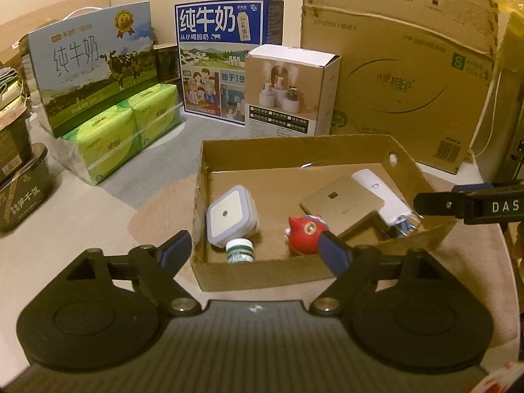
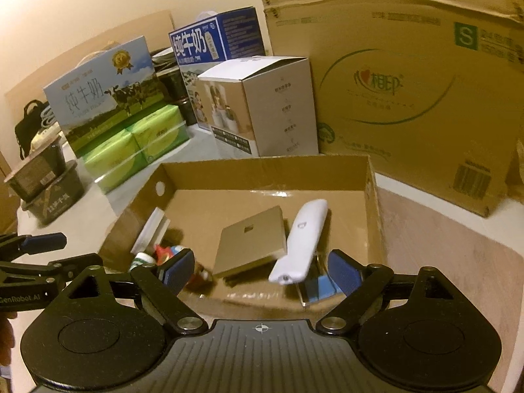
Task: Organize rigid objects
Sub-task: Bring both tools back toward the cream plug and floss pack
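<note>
A shallow cardboard tray [image 1: 262,275] holds a square white night light [image 1: 226,216], a small green-and-white bottle [image 1: 240,250], a red toy figure [image 1: 303,235], a flat gold box [image 1: 342,203] and a white oblong device [image 1: 383,196]. My left gripper [image 1: 255,250] hovers open over the tray's near wall, pads touching nothing. In the right wrist view, the right gripper [image 2: 262,268] stands open above the tray [image 2: 262,167], just short of the gold box [image 2: 252,239] and the white device [image 2: 304,239]. A blue-and-metal object [image 2: 319,286] lies under the device's near end.
Behind the tray stand a white product box [image 1: 291,91], a blue milk carton [image 1: 226,49], a large brown carton [image 1: 409,75], and a cow-print milk box [image 1: 88,75] on green tissue packs [image 1: 124,134]. Dark food tubs [image 1: 19,190] sit at the left.
</note>
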The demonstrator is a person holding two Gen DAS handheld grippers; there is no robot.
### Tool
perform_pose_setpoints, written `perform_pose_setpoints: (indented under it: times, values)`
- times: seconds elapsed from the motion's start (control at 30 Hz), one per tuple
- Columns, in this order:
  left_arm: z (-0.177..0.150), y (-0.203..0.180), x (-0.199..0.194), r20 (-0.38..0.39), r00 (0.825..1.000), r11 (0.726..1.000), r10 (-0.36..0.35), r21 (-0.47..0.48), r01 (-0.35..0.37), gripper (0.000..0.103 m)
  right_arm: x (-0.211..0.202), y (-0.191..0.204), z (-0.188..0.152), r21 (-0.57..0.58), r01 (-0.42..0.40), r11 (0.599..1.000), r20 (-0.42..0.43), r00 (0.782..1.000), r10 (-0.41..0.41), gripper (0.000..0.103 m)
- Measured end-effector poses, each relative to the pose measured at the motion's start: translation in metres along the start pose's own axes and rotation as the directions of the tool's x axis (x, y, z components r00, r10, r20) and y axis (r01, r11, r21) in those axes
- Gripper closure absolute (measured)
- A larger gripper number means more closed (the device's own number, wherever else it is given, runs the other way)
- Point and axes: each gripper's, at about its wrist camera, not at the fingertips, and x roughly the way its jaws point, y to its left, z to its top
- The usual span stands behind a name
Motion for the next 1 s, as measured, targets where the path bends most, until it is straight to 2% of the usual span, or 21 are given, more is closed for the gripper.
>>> perform_pose_setpoints:
  times: [0.17,0.33,0.6,1.0]
  values:
    - [-0.012,-0.005,-0.018,-0.003,1.000,1.000,-0.008,-0.015,0.008,0.014,-0.022,-0.001,-0.014,0.009,0.004,1.000,-0.003,1.000,-0.004,0.015]
    - [-0.026,-0.012,-0.038,0.027,0.999,0.998,-0.021,-0.065,0.023,0.010,-0.042,0.000,-0.034,-0.001,0.026,1.000,-0.016,1.000,-0.026,0.015]
    - [-0.054,-0.023,-0.063,0.021,1.000,0.994,-0.023,-0.109,0.025,0.004,-0.071,-0.002,-0.073,0.008,0.035,0.999,-0.030,0.999,-0.035,0.015]
    - [-0.098,-0.025,-0.095,0.015,1.000,0.982,0.020,-0.187,-0.017,0.002,-0.109,-0.011,-0.118,0.007,0.047,0.999,-0.023,0.999,-0.047,0.015]
